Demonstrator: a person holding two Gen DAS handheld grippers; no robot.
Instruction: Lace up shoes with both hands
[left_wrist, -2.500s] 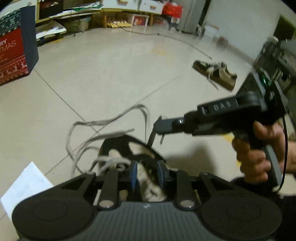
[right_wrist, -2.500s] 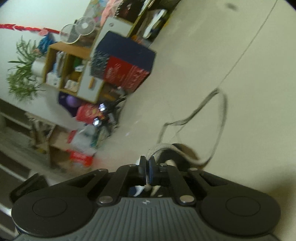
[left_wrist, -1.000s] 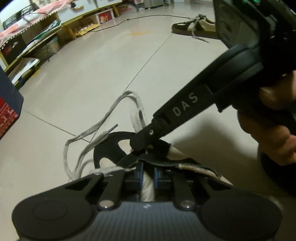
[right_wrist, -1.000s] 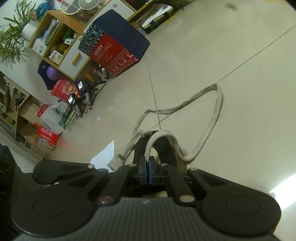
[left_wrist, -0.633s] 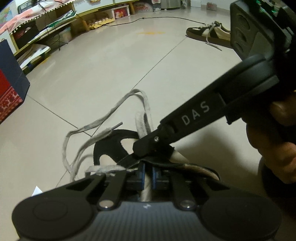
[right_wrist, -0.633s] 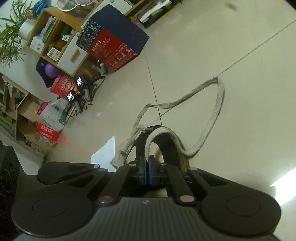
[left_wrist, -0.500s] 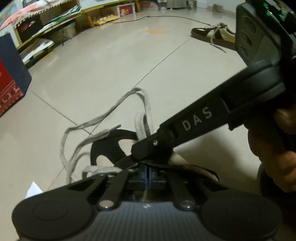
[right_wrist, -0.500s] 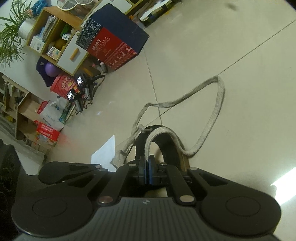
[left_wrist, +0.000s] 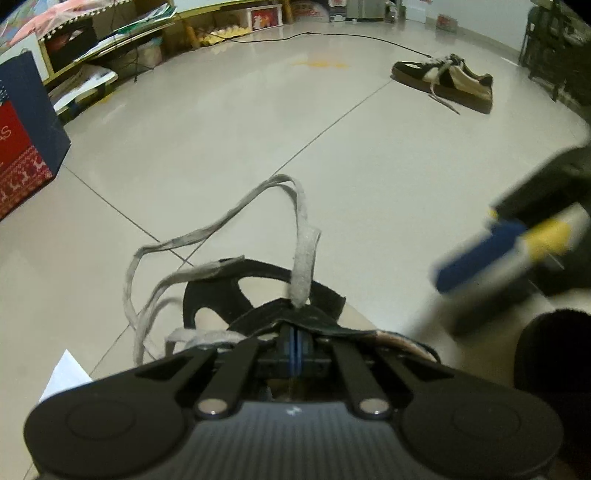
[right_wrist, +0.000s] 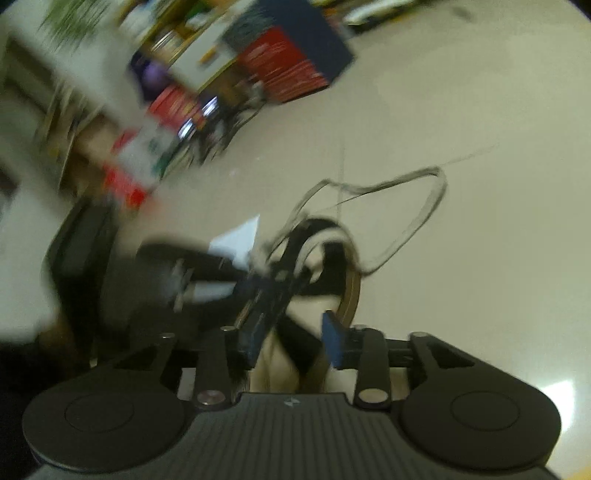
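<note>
A black and cream shoe (left_wrist: 210, 299) lies on the tiled floor just beyond my left gripper (left_wrist: 295, 347). That gripper is shut, its blue pads pressed together under the shoe's black flap on the grey shoelace (left_wrist: 304, 254), which rises through an eyelet and loops away over the floor. My right gripper (right_wrist: 291, 336) hovers over the shoe (right_wrist: 332, 266) with its jaws opening and no lace between them. In the left wrist view one of its blue pads (left_wrist: 480, 254) is a blur at the right. The lace loop (right_wrist: 424, 218) lies beyond the shoe.
A second shoe (left_wrist: 443, 79) lies far back on the right. A blue and red Christmas box (left_wrist: 22, 155) stands at the left, in front of cluttered shelves (left_wrist: 147, 33). A white sheet of paper (left_wrist: 64, 373) lies beside the near shoe. A cable (left_wrist: 351, 35) runs across the far floor.
My right gripper has let go of the lace, opened and pulled up and away to the right. My left gripper has closed on the lace under the flap.
</note>
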